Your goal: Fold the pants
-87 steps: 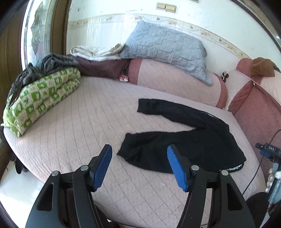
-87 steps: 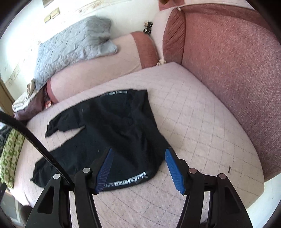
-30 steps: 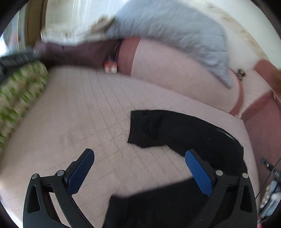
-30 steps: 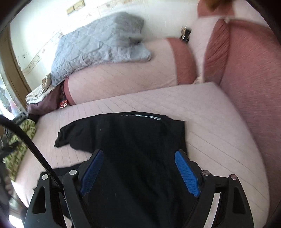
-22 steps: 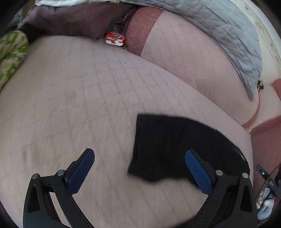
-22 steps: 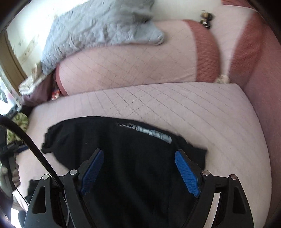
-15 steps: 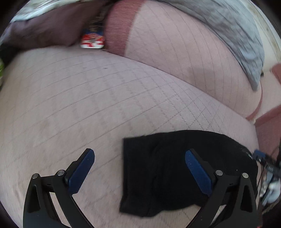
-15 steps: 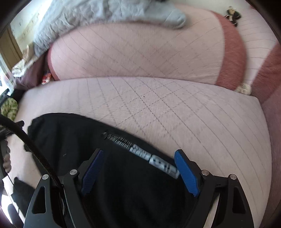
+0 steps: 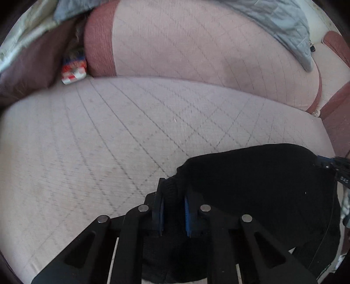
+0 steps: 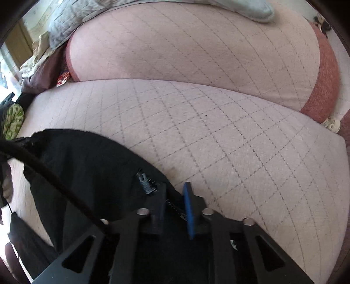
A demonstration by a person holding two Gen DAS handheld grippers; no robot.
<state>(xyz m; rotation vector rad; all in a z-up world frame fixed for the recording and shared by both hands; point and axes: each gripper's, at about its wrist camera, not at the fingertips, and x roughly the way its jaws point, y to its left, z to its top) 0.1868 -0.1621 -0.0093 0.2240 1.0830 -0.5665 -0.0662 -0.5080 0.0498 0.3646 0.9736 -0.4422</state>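
Observation:
The black pants (image 9: 262,187) lie on the pink quilted bed (image 9: 109,135). My left gripper (image 9: 173,196) is shut on the cuff end of the far pant leg, with black cloth bunched between its blue pads. In the right wrist view the pants (image 10: 83,157) spread to the left. My right gripper (image 10: 175,196) is shut on the waistband edge, where the grey lettered band shows between the jaws. The near leg is mostly hidden below both grippers.
A long pink bolster (image 9: 207,48) with a grey quilted pillow (image 9: 284,19) on it runs along the back. A red and white packet (image 9: 73,71) and a dark brown cushion (image 9: 28,67) sit at back left. A green patterned blanket (image 10: 13,120) lies far left.
Both grippers have come down onto the pants and shut: the left on the far leg's cuff, the right on the waistband. Both were wide open half a second ago.

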